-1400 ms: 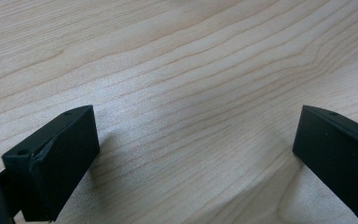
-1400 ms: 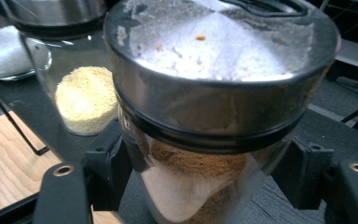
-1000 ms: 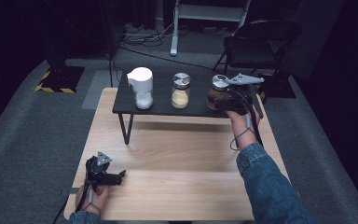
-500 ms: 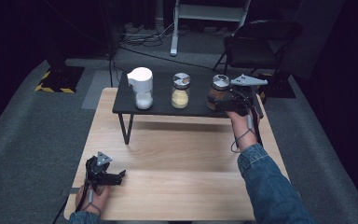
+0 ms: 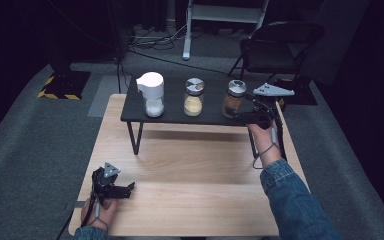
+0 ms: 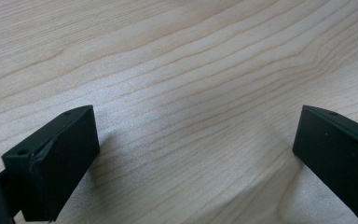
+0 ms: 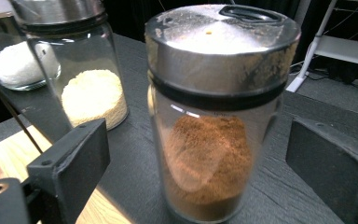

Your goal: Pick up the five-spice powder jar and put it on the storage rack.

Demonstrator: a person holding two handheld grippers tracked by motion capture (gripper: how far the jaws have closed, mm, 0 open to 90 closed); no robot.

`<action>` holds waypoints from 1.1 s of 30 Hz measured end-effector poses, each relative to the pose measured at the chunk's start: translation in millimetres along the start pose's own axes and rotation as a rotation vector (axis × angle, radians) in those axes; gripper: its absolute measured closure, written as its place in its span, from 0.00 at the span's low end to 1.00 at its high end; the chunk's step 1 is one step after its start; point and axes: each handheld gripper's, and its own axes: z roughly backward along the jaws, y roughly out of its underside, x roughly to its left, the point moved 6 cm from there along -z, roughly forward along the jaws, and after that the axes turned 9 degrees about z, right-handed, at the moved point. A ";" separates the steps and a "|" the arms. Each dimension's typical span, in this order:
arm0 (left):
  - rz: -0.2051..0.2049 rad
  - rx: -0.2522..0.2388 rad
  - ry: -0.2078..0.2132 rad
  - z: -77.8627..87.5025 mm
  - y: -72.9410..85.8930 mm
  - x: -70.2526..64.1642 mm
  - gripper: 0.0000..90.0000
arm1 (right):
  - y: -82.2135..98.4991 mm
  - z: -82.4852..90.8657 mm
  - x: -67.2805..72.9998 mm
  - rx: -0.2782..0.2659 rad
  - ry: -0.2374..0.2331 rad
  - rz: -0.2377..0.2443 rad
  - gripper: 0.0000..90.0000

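Note:
A glass jar of brown powder with a metal lid stands upright on the black shelf, at its right end. My right gripper is open around it; its jaws have just been opening and stand clear of the glass on both sides. In the high view the right gripper sits just right of that jar. My left gripper rests low at the table's near left, open, with bare wood between its jaws.
A jar of yellow grains and a white-lidded jar of white powder stand left of the brown one on the shelf. The wooden table stretches in front. A folding chair and cables lie on the floor behind.
The right gripper's jaws have spread off the brown jar and the hand has drawn slightly back to the right. The jar stays on the shelf. The left gripper has not moved.

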 end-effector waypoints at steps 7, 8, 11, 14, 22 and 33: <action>0.000 0.000 0.000 0.0 0.0 0.0 0.00 | 3.0 13.0 3.4 -0.018 -0.007 0.005 0.07; 0.000 0.000 0.000 0.0 0.0 0.0 0.00 | 3.2 14.7 3.9 -0.023 -0.011 0.006 0.07; 0.000 0.000 0.000 0.0 0.0 0.0 0.00 | 3.1 19.9 7.4 -0.031 -0.013 0.017 0.07; 0.000 0.000 0.000 0.0 0.0 0.0 0.00 | 4.1 24.7 10.7 -0.035 -0.015 0.028 0.07; -0.001 -0.001 0.001 -0.1 0.0 0.1 0.00 | 10.1 37.2 15.9 -0.033 -0.010 0.046 0.07; 0.000 0.000 0.000 0.0 0.0 0.0 0.00 | 21.2 57.9 16.1 -0.051 -0.014 0.056 0.07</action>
